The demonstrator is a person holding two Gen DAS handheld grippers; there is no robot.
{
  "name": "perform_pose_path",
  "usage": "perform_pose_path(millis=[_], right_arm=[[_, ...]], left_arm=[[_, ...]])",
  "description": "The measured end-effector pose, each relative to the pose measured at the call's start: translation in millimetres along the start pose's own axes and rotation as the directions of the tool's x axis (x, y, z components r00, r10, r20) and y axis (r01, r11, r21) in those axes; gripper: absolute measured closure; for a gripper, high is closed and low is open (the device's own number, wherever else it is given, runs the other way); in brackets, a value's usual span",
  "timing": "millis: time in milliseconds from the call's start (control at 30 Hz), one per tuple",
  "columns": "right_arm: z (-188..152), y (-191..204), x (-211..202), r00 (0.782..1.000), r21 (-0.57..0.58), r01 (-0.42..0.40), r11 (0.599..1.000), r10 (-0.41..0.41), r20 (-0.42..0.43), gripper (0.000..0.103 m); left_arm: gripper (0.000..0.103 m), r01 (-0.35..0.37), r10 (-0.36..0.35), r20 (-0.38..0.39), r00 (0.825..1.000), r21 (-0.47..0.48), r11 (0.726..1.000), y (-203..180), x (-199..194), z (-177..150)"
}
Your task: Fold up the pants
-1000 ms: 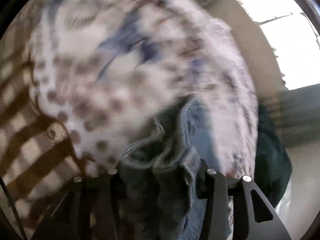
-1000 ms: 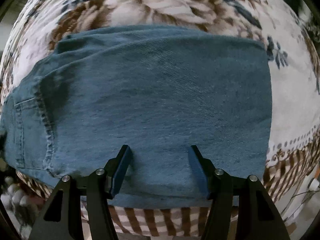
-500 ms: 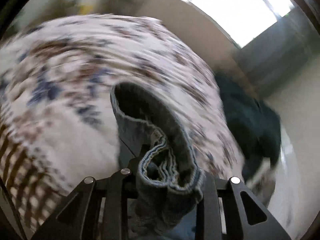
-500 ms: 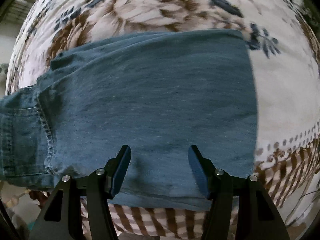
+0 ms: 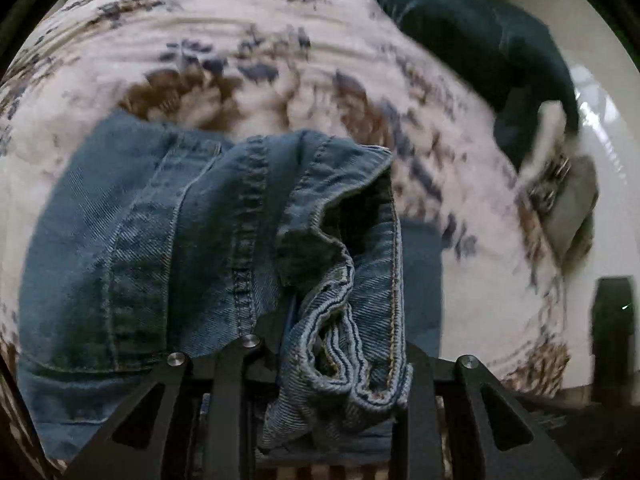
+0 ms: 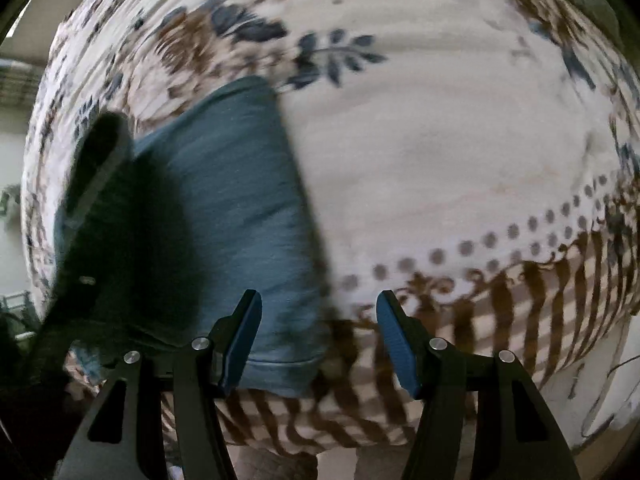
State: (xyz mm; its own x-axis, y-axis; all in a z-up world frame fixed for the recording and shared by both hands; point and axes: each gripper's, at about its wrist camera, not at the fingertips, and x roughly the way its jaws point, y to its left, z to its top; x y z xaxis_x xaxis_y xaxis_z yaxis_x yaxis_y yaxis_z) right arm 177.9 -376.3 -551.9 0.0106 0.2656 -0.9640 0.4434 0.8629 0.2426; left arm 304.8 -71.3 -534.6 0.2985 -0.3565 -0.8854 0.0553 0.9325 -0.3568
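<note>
Blue denim pants [image 5: 168,240] lie on a floral bedspread [image 5: 280,40]. My left gripper [image 5: 332,364] is shut on a bunched hem and seam of the pants, held over the flat denim below. In the right wrist view the folded pants [image 6: 240,200] lie left of centre, with their lower edge between my fingers. My right gripper [image 6: 318,336] is open and empty, low over the bed's near edge. The other gripper shows there as a dark blurred shape [image 6: 100,216] over the pants' left part.
A dark green garment [image 5: 480,40] lies at the bed's far right edge, with a grey and white item [image 5: 560,192] below it. Pale floor [image 5: 600,100] shows on the right. The bedspread's brown striped border [image 6: 520,300] runs along the near edge.
My left gripper has swung the held denim down and over onto the flat pants. My right gripper has moved right, so the pants now sit left in its view.
</note>
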Motion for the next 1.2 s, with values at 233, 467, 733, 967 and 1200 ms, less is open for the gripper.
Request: perform_pose_path(millis=[233,467,733,967,1200], right_arm=[[17.8,-26.1,-20.7,0.964,0.016,-0.264,0.964,0.264,0.005,0.040],[31.8,33.6,-1.4,0.877,-0.028,-0.476,0.879,0.473,-0.083,0.017],[30.6,71.1,43.8,0.808,0.020,-0.576,0.818,0.572,-0.138,0.016],[19.1,125.8,96.9,0.844,-0.049,-0.513,0.857,0.493,-0.212,0.014],[4.4,154.0,49.7,0.920,-0.167,-0.391,0.905,0.391,-0.037,0.090]], left_arm=[[0.074,-0.021,0.019,-0.054,0.998,-0.037,0.999,-10.2,-15.2,1.3],[0.000,0.010,-0.012,-0.011,1.000,-0.125,0.992,13.7,-71.6,-4.7],[0.000,-0.074,0.081,0.023,0.996,-0.232,0.970,67.6,-111.8,-19.9],[0.000,-0.229,0.228,-0.037,0.973,-0.289,0.929,129.7,-111.7,-27.4],[0.000,-0.306,0.295,-0.084,0.952,-0.328,0.894,165.7,-115.6,-27.2]])
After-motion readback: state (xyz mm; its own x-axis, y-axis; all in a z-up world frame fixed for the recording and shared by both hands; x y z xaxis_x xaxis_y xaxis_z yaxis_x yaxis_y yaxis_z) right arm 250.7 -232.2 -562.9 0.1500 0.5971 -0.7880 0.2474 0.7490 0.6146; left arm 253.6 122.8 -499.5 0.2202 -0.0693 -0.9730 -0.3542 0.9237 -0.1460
